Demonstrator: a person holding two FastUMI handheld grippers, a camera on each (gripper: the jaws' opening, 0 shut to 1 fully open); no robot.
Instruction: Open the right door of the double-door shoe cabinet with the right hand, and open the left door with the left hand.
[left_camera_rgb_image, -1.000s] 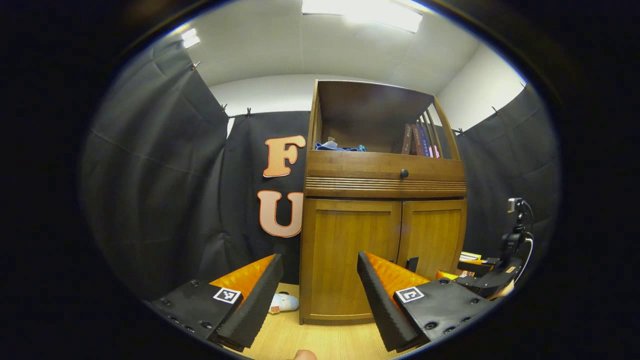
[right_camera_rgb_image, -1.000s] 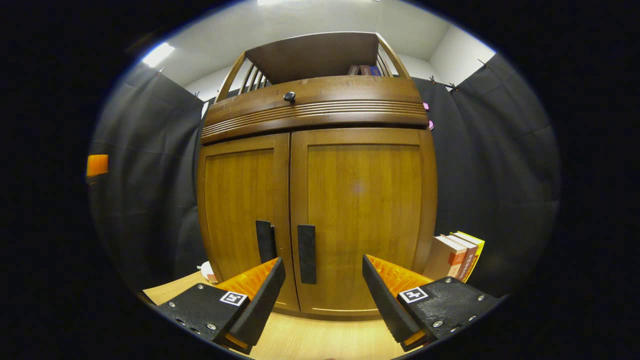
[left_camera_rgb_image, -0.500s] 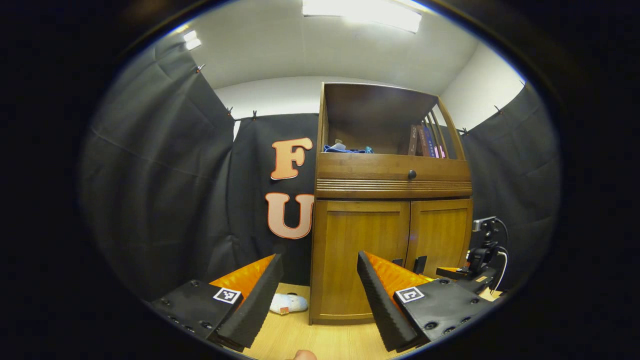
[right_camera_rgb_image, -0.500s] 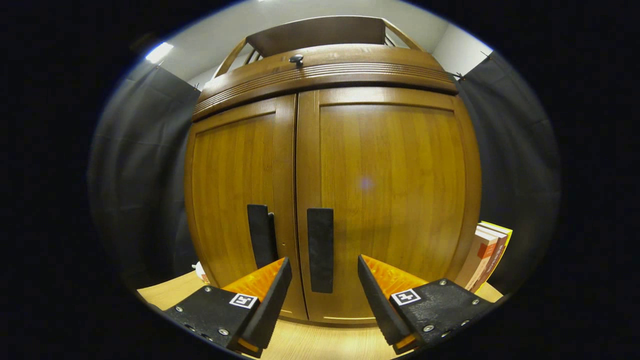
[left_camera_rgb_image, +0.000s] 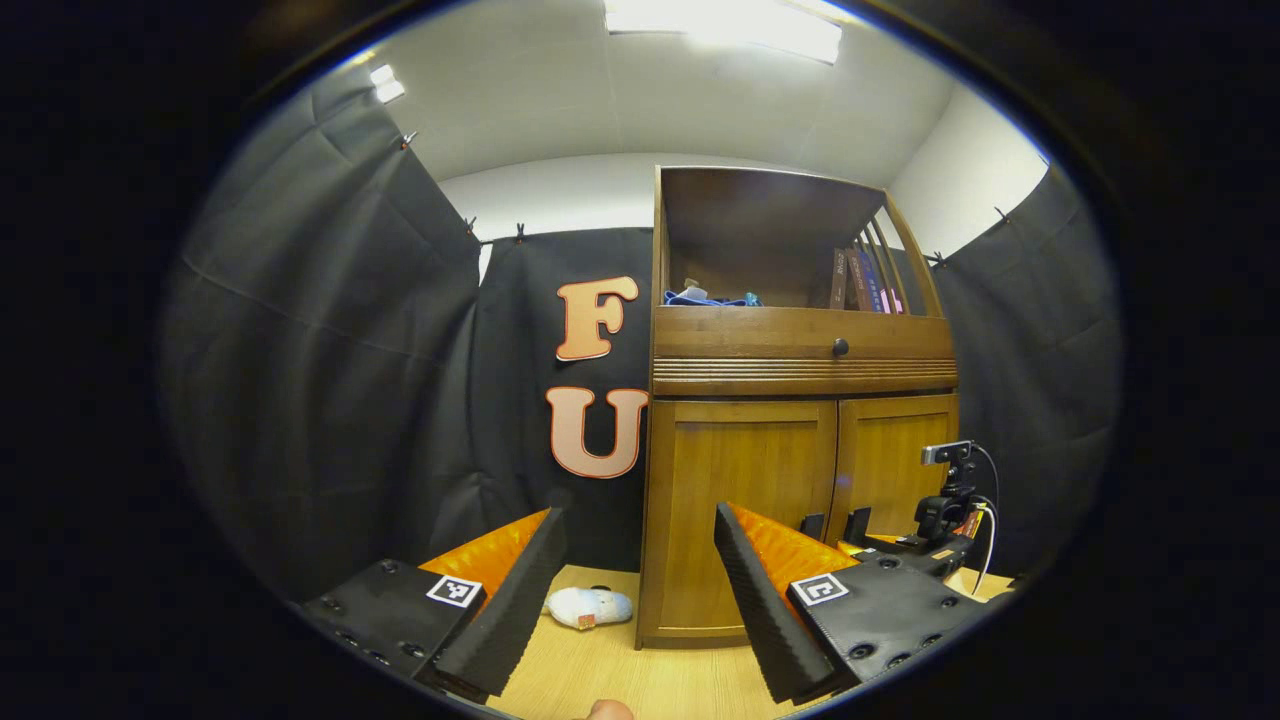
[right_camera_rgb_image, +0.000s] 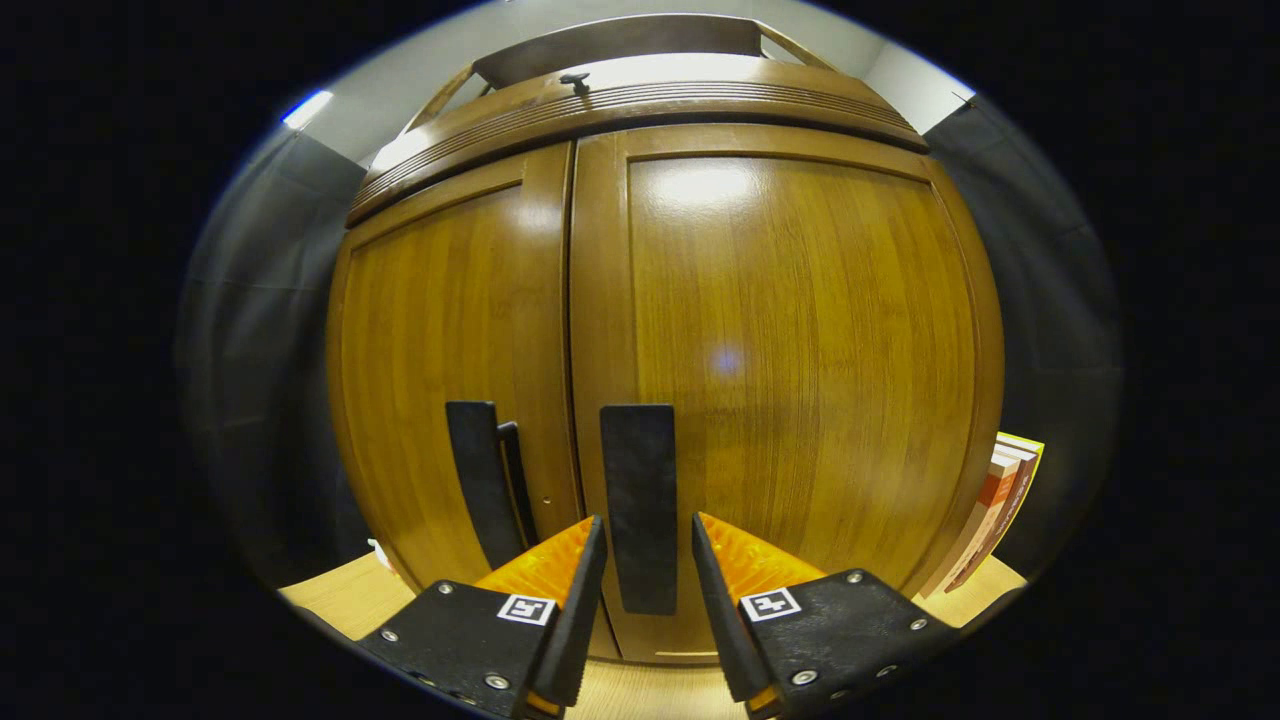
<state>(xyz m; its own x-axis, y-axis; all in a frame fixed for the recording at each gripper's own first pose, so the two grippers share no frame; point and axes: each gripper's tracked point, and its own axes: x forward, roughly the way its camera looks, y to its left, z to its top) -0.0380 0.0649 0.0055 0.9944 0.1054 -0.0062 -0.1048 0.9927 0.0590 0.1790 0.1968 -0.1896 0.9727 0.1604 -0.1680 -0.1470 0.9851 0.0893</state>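
Note:
The wooden shoe cabinet has both doors closed. In the right gripper view the right door (right_camera_rgb_image: 800, 330) and left door (right_camera_rgb_image: 440, 330) loom close. My right gripper (right_camera_rgb_image: 647, 520) is open, its fingers on either side of the right door's black handle (right_camera_rgb_image: 638, 470) with small gaps. The left door's black handle (right_camera_rgb_image: 472, 470) stands just to its left. In the left gripper view my left gripper (left_camera_rgb_image: 638, 512) is open and holds nothing, well back from the left door (left_camera_rgb_image: 740, 500). The right gripper (left_camera_rgb_image: 880, 543) shows there low at the handles.
A drawer with a dark knob (left_camera_rgb_image: 840, 347) sits above the doors, under an open shelf with books (left_camera_rgb_image: 860, 280) and a blue cloth (left_camera_rgb_image: 705, 297). A white soft object (left_camera_rgb_image: 592, 607) lies on the wooden floor (left_camera_rgb_image: 620, 670) left of the cabinet. Books (right_camera_rgb_image: 1000, 510) lean at its right.
My right gripper has moved in close to the right door, and its fingers have narrowed around the handle. The left gripper has swung a little left and stays open.

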